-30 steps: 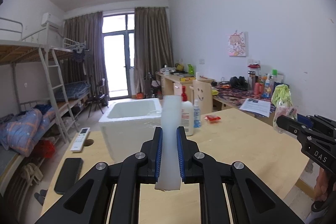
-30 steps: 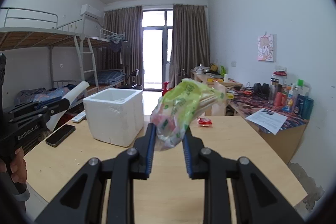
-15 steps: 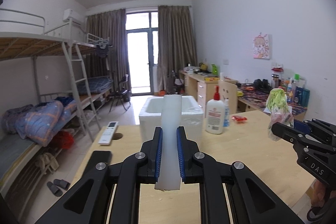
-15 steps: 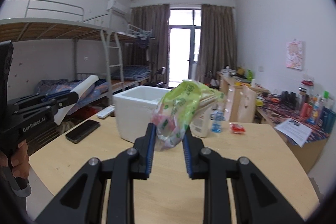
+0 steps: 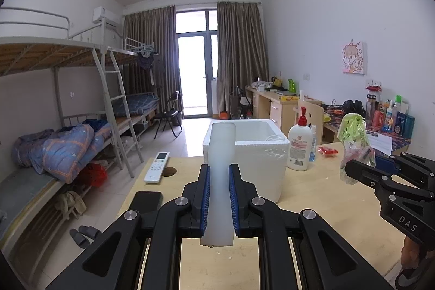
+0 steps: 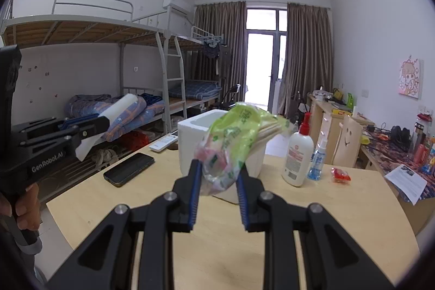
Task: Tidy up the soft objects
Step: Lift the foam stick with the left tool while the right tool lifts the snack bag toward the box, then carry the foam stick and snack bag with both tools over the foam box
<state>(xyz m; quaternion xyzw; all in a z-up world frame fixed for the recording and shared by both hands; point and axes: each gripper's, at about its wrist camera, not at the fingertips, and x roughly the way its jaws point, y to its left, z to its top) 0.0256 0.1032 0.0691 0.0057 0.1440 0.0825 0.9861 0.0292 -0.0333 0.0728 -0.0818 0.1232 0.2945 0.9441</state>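
My left gripper [image 5: 218, 170] is shut on a white foam strip [image 5: 220, 151] that stands upright between its blue pads. It also shows at the left of the right wrist view as the left gripper [image 6: 102, 122] with the strip [image 6: 119, 106] sticking out. My right gripper [image 6: 219, 167] is shut on a crumpled green plastic bag [image 6: 236, 132]; in the left wrist view the same bag [image 5: 352, 132] is at the right. An open white foam box [image 5: 261, 154] stands on the wooden table [image 5: 326, 203] just beyond both grippers.
Right of the box stand a white pump bottle [image 5: 299, 146] and a small blue spray bottle [image 6: 318, 159], with a red packet [image 6: 341, 174] further right. A black phone [image 6: 129, 169] and a white remote [image 5: 157, 167] lie left of the box. Bunk beds line the left wall.
Both grippers have swung to the left, so the foam box now sits nearer the middle of each view. Each keeps its hold; the jaws have not moved.
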